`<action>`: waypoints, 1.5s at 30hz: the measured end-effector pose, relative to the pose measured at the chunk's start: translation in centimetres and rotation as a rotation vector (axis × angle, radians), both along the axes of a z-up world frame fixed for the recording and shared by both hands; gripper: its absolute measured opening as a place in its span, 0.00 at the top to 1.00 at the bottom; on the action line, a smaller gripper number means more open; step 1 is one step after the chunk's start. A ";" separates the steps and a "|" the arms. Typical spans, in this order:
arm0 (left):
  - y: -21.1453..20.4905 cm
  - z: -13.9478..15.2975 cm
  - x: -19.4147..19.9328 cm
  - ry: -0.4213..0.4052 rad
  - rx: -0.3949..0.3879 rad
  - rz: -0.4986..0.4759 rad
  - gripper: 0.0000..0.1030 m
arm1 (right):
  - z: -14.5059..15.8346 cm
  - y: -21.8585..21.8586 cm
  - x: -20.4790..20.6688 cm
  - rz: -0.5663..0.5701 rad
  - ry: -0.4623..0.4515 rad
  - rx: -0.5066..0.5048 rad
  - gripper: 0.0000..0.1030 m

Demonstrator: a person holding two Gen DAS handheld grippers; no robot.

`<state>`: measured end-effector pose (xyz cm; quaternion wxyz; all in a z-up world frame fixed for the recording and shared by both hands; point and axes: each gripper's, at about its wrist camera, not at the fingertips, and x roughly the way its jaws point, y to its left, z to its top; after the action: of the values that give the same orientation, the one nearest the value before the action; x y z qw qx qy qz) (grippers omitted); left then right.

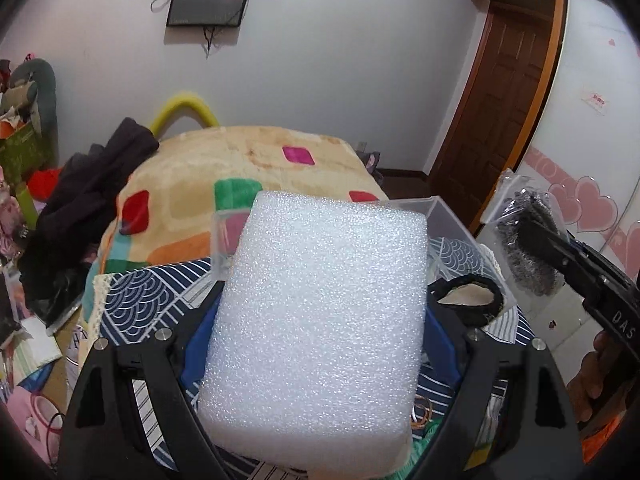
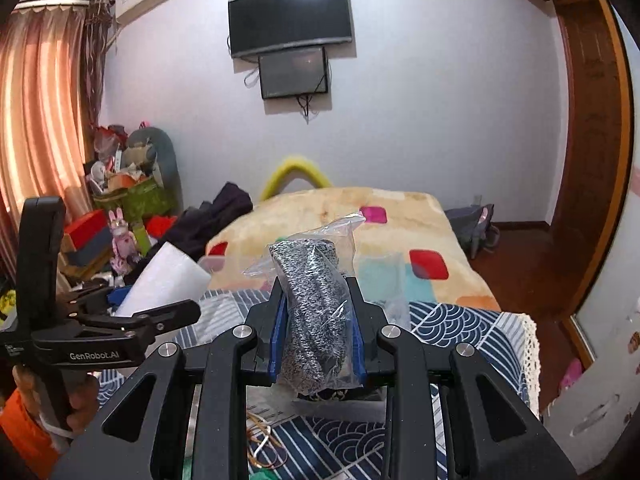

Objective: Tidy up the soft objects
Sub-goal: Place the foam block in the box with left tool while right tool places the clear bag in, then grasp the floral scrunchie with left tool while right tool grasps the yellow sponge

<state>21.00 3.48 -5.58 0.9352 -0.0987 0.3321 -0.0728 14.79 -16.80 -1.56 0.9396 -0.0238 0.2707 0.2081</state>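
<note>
Left gripper spread wide, clamping white bubbly foam block, frame centre. Right gripper pinched on bagged speckled grey knit roll.

A blanket in beige with coloured squares is spread over the bed, and a blue patterned cloth is laid at its near end. Dark clothes are heaped at the left of the blanket, with a yellow curved tube seen behind it. Two dark screens are mounted on the white wall. Orange curtains are hung at the left; a brown wooden door is seen at the right
</note>
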 end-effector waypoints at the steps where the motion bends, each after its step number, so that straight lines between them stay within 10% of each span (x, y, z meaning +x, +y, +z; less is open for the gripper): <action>1: -0.1 -0.2 0.3 0.008 -0.003 -0.002 0.16 | -0.1 0.1 0.2 0.001 0.007 -0.008 0.77; 15: -1.7 -2.5 2.8 0.091 0.039 -0.021 0.11 | -3.1 1.0 2.0 0.018 0.121 -0.103 0.72; 21: -1.6 -1.5 1.8 0.064 0.037 -0.014 0.09 | -2.2 0.7 1.5 0.009 0.107 -0.104 0.45; 36: -0.9 3.1 -5.5 -0.077 0.047 0.012 0.01 | 3.0 -1.7 -4.6 0.013 -0.057 -0.027 0.27; 45: -2.4 0.4 -10.6 -0.038 0.084 -0.007 0.01 | 0.5 -2.4 -8.3 -0.005 -0.007 -0.048 0.26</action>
<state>10.36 1.05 -5.21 0.9444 -0.0567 0.3176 -0.0640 6.45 -19.20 -1.11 0.9402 -0.0463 0.2725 0.1992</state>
